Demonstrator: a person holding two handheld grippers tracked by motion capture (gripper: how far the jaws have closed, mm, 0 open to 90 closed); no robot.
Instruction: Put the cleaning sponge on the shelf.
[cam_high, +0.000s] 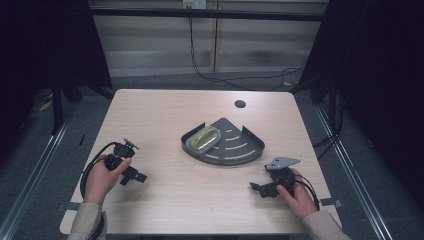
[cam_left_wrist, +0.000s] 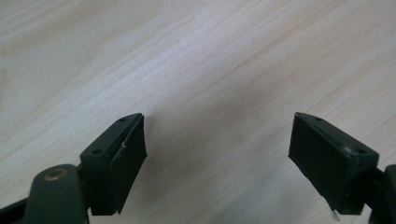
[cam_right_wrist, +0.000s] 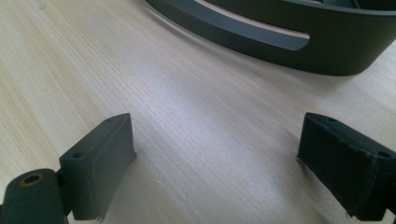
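One light wooden tabletop (cam_high: 165, 200) carries two things near its middle: one dark grey quarter-round rack (cam_high: 235, 147) with slots cut in its floor and low walls along its straight sides, and one yellowish oval dish (cam_high: 204, 139) lying inside the rack at its left part. One round hole (cam_high: 240, 104) is cut in the tabletop beyond the rack.

Two claws are held low over the near part of the tabletop, one in each hand. The left claw (cam_high: 134, 176) is at the near left, well apart from the rack, and the left hand (cam_high: 104, 176) grips it. In the left gripper view its two black jaws stand wide apart, released, with bare wood between them.

The right claw (cam_high: 260, 189) is at the near right, held by the right hand (cam_high: 296, 192), with one grey three-cornered plate (cam_high: 281, 162) on top. In the right gripper view its jaws are likewise spread and grasp nothing; the rack's curved slotted front edge (cam_right_wrist: 299, 42) lies ahead of them, apart from both.
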